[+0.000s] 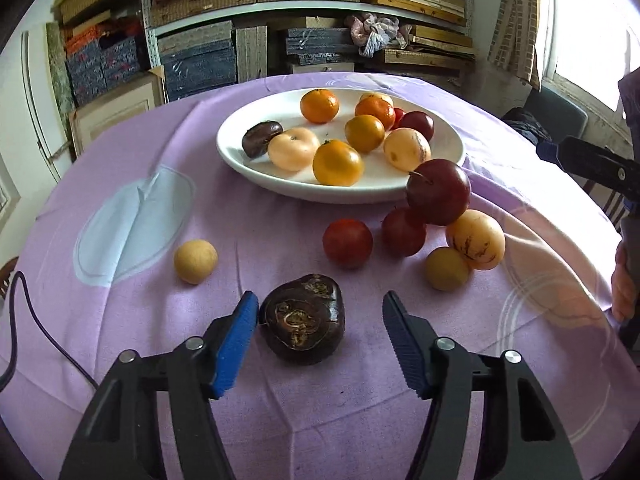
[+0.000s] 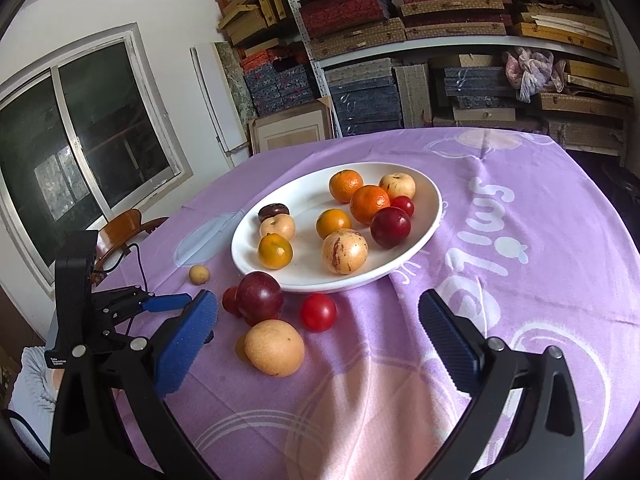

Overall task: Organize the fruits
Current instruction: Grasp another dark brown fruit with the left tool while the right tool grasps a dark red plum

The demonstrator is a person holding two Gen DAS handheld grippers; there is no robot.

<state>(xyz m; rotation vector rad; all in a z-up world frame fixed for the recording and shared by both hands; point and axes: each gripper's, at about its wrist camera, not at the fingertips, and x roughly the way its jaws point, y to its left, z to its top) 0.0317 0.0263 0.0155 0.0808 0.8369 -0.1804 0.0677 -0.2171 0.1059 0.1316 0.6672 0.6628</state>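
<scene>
A dark brown, flattish fruit [image 1: 304, 318] lies on the purple cloth between the fingers of my left gripper [image 1: 320, 304]. The left pad [image 1: 236, 344] touches its side and the right pad stands clear of it, so the gripper is open. A white plate [image 1: 248, 160] beyond it holds several oranges, pale yellow fruits, plums and one dark brown fruit [image 1: 262, 139]. Loose on the cloth are a pale round fruit [image 1: 195, 261], a red tomato [image 1: 347, 242], a dark plum [image 1: 438, 191] and a speckled yellow fruit [image 1: 476, 240]. My right gripper [image 2: 318, 304] is open and holds nothing.
Shelves stacked with boxes [image 2: 440, 20] stand behind the round table. A black cable [image 1: 24, 300] trails over the cloth at the left. A wooden chair [image 2: 120, 228] and a window [image 2: 80, 140] are off the table's left side. A person's hand [image 1: 622, 288] holds the right gripper's handle.
</scene>
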